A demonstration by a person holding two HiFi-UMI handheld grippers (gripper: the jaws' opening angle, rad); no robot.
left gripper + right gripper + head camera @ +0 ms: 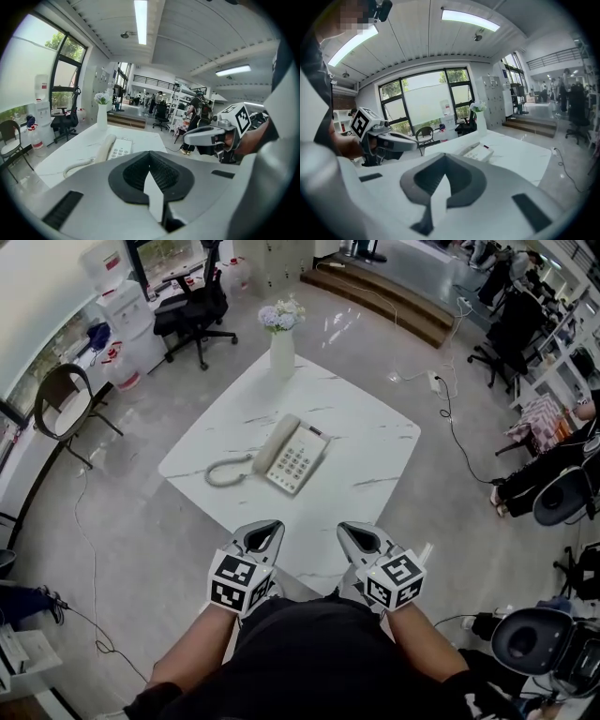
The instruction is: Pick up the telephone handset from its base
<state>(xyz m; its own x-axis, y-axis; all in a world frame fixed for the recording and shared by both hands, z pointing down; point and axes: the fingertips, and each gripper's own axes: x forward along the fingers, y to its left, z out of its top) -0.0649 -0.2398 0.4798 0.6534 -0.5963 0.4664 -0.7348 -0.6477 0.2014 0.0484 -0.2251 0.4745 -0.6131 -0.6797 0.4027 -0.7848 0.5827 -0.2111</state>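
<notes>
The left gripper [262,532] and right gripper [360,536] hang side by side at the near edge of the table [375,432]; each has its jaws pressed together on nothing; the telephone handset [275,444] lies on its base [300,460] ahead of both tips, well apart from them; its coiled cord [225,472] trails leftward.
</notes>
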